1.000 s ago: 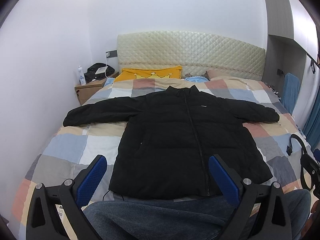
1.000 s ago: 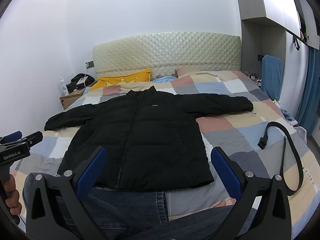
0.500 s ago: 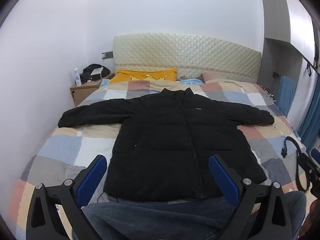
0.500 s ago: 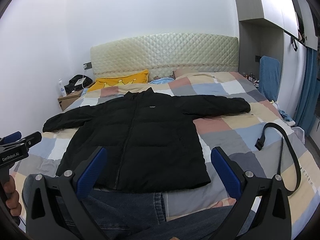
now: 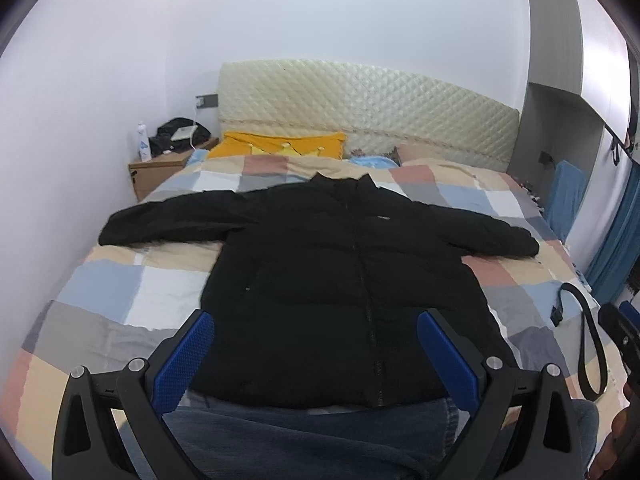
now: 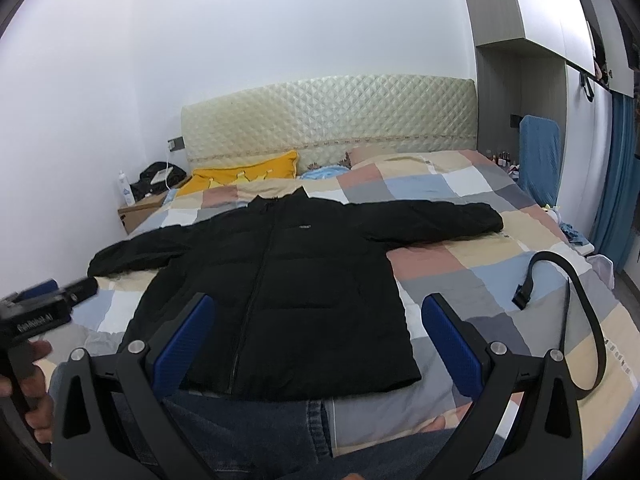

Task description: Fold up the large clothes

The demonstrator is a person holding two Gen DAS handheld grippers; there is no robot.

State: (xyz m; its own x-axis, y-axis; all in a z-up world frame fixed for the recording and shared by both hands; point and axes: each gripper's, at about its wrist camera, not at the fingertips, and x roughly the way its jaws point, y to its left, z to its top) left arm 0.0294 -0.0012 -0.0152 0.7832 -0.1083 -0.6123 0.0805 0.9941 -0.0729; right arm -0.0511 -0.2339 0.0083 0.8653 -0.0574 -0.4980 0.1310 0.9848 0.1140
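The jacket [image 5: 340,272] lies flat on the bed [image 5: 120,292], sleeves spread, not yet folded. Both claws, left [image 5: 316,354] and right [image 6: 318,334], are wide and empty. Better to begin with one sleeve, gripping near the cuff [image 6: 486,218] and laying it across the chest.

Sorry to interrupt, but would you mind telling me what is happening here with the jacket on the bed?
A person holds a two-finger gripper in each hand at the foot of a bed with a checked cover. A black puffer jacket lies flat on it, zipped, front up, both sleeves spread out to the sides. The left gripper and the right gripper are both open, held above the jacket's hem, gripping nothing. No fold has been made yet. A black belt lies beside the jacket, apart from it.
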